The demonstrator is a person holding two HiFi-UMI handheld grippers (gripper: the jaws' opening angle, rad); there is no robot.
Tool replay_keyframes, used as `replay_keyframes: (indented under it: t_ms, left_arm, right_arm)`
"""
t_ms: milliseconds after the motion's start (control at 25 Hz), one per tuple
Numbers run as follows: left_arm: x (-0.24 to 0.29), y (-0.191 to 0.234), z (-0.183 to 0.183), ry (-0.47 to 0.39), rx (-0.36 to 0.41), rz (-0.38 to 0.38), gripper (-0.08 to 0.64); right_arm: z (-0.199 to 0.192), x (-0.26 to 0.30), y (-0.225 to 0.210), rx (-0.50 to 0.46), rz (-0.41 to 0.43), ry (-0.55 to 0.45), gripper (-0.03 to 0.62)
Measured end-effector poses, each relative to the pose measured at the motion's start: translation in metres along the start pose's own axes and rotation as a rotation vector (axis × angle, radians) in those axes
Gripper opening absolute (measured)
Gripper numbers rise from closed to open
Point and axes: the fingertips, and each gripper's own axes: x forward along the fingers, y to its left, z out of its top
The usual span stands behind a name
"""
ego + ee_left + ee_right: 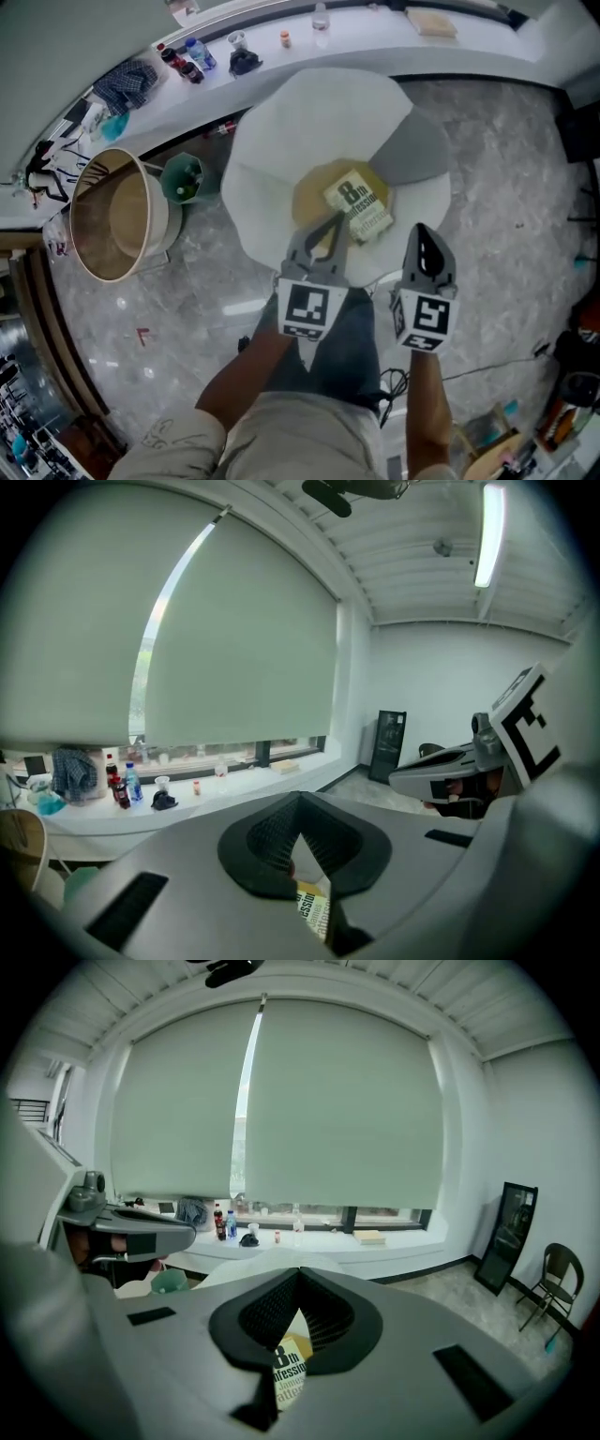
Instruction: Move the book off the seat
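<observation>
On the seat (272,150), at its centre, the book (359,208) lies flat with the cover up, resting partly on a tan pad (309,197) and partly on the white surface.

1. Tongs state. The left tongs (333,227) are fully closed, tip against tip, with nothing gripped. The right tongs (421,234) are likewise closed and empty. In each gripper view the book shows only through the gap behind the closed tips, lying beyond and below them, not clamped.

2. Position. Both tongs are poised over the near edge of the seat and point across it toward the centre. The left tip sits at the book's near-left edge. The right tip stands a little clear of its right corner. Whether either tip touches the cover cannot be told.

3. Governing relation. The book lies ahead of and below both tips. Its long axis runs from the far side of the seat to the near side, the near end swung toward the right tongs. The left tongs appear nearer.

4. Judgement. No grip exists yet, so the tongs must open before closing over a book edge
</observation>
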Motion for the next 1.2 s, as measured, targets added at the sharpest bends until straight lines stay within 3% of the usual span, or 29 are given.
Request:
replay_keyframes:
  t_ms: [360, 840, 1200]
  left_arm:
    - [0.071, 0.004, -0.117, 0.099, -0.081, 0.147, 0.003]
    - [0.122, 0.004, -0.282, 0.225, -0.212, 0.259, 0.003]
    - [0.15, 0.007, -0.367, 0.276, -0.25, 0.32, 0.003]
  right_arm:
    - [-0.109, 0.093, -0.016, -0.048, 0.121, 0.089, 0.005]
    - [-0.251, 0.185, -0.01, -0.082, 0.213, 0.2, 0.005]
    - [-0.336, 0.232, -0.011, -0.136, 0.273, 0.277, 0.005]
